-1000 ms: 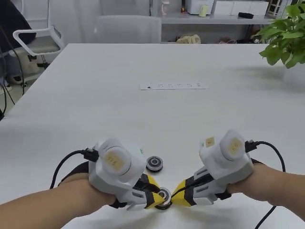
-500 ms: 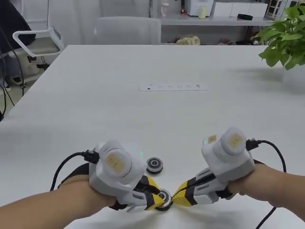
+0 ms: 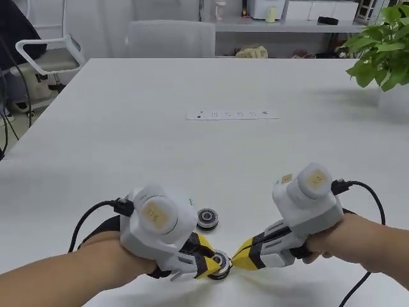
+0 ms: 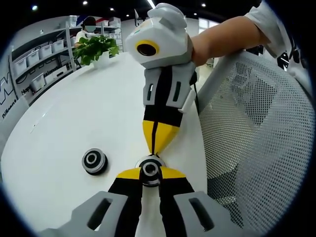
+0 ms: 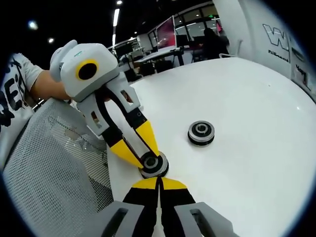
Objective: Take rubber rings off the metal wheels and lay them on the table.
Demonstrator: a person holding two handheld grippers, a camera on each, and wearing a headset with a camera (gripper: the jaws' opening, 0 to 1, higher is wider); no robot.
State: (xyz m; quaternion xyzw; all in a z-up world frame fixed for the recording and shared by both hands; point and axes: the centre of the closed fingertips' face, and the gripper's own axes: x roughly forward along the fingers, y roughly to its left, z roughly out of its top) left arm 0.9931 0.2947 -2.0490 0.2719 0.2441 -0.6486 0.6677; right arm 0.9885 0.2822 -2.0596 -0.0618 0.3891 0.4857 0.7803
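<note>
The left gripper point(image 4: 150, 175) pinches a wheel point(image 4: 149, 166) between its yellow jaws, at the near edge of the bench point(image 3: 192, 153). The right gripper point(image 5: 159, 181) has its jaws pressed together, tips touching the rim of the same wheel from the opposite side; whether they catch the rubber ring cannot be told. A second wheel point(image 3: 207, 219) lies flat on the bench just beyond, untouched.
</note>
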